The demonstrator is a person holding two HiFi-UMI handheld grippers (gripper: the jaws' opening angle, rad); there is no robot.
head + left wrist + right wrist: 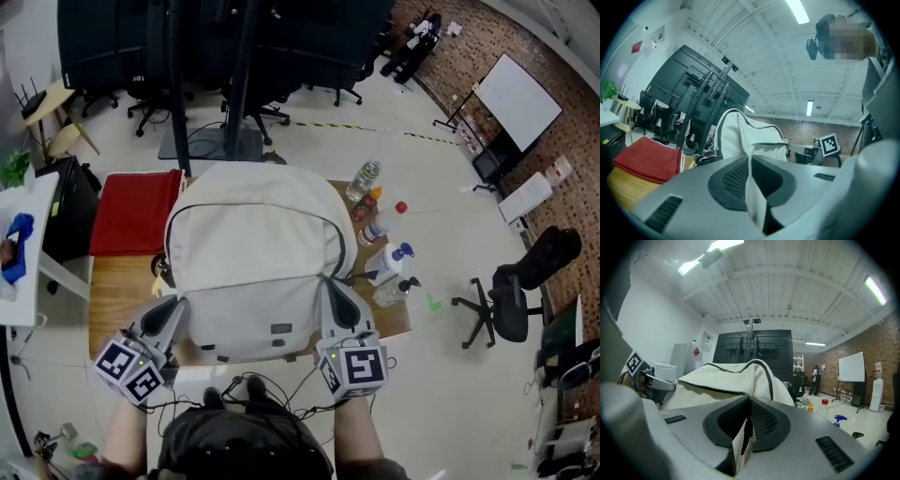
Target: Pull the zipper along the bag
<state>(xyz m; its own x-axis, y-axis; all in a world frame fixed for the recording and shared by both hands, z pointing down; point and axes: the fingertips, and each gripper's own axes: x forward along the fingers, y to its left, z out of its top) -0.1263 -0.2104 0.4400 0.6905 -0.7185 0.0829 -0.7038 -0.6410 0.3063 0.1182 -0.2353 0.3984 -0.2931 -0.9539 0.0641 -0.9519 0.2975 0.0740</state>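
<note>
A pale grey backpack (253, 253) lies flat on the wooden table (117, 291), with a dark zipper line (335, 225) curving round its upper part. My left gripper (178, 306) is at the bag's lower left side, shut on a fold of its fabric (754, 187). At the lower right side my right gripper (330, 287) is shut on a small flap of the bag's fabric (740, 441). In the left gripper view the bag (740, 133) rises beyond the left gripper (751, 161). The right gripper view shows the zipper (768, 380) past the right gripper (747, 404). I cannot see the zipper pull.
A folded red cloth (136, 211) lies left of the bag. Several bottles (364, 180) and spray bottles (398, 255) stand by the table's right edge. Beyond the table are a dark stand (211, 141) and, to the right, an office chair (511, 300).
</note>
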